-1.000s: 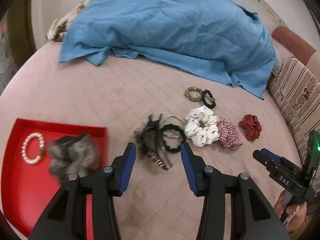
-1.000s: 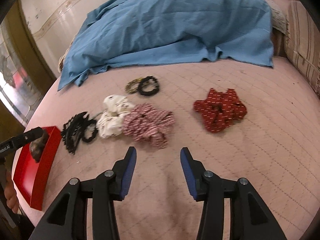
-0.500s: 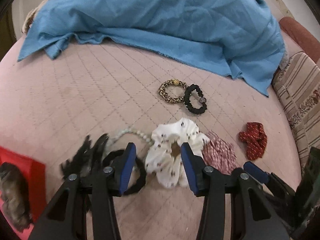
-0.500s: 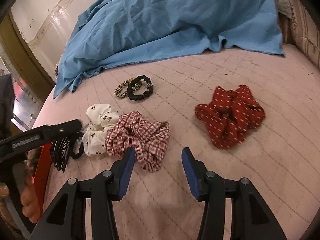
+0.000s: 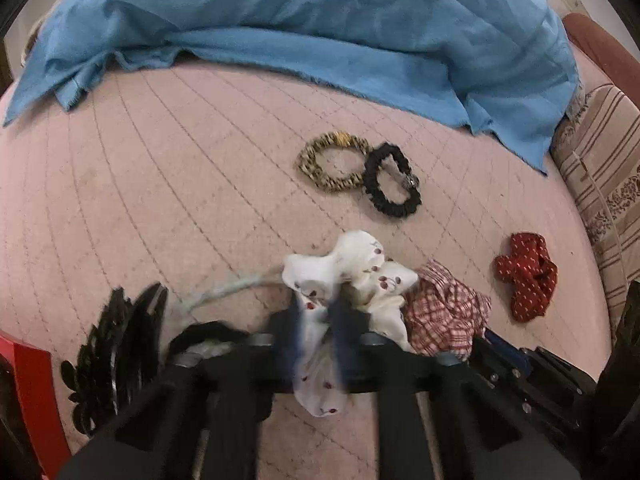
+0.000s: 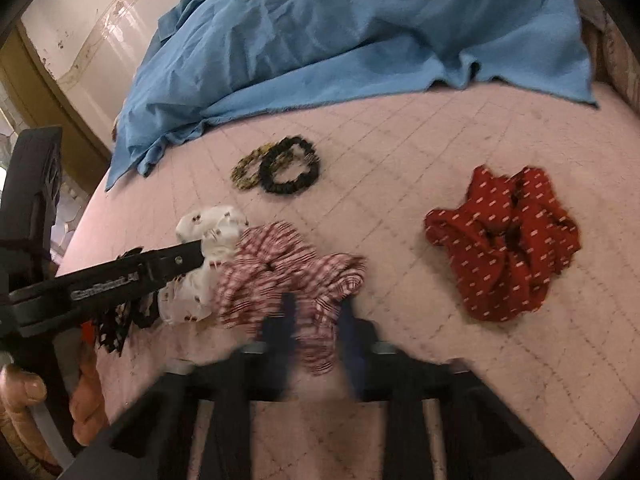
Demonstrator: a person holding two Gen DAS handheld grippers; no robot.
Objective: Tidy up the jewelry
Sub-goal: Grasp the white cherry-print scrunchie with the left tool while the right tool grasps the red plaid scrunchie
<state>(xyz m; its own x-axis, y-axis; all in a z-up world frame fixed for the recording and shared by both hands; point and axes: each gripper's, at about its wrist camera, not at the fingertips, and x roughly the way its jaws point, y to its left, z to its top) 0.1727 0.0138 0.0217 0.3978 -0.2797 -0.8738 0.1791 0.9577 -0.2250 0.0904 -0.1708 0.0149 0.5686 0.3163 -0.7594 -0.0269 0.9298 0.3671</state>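
The left gripper [image 5: 316, 320] pinches the white scrunchie [image 5: 360, 276] on the pink bedcover [image 5: 160, 184]. The right gripper [image 6: 316, 324] is closing on the checked scrunchie [image 6: 280, 272] touching it; the red scrunchie [image 6: 504, 236] lies apart.

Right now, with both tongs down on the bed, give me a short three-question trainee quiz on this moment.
1. True or false: the left tongs are closing with the white cherry-print scrunchie between their pads.
2. Which scrunchie lies between the pads of the right tongs? A) red dotted scrunchie B) red-and-white checked scrunchie C) black scrunchie
3. Fill in: the leopard-print hair tie touches the ____ scrunchie.

Key: 1 true; 2 B; 3 black.
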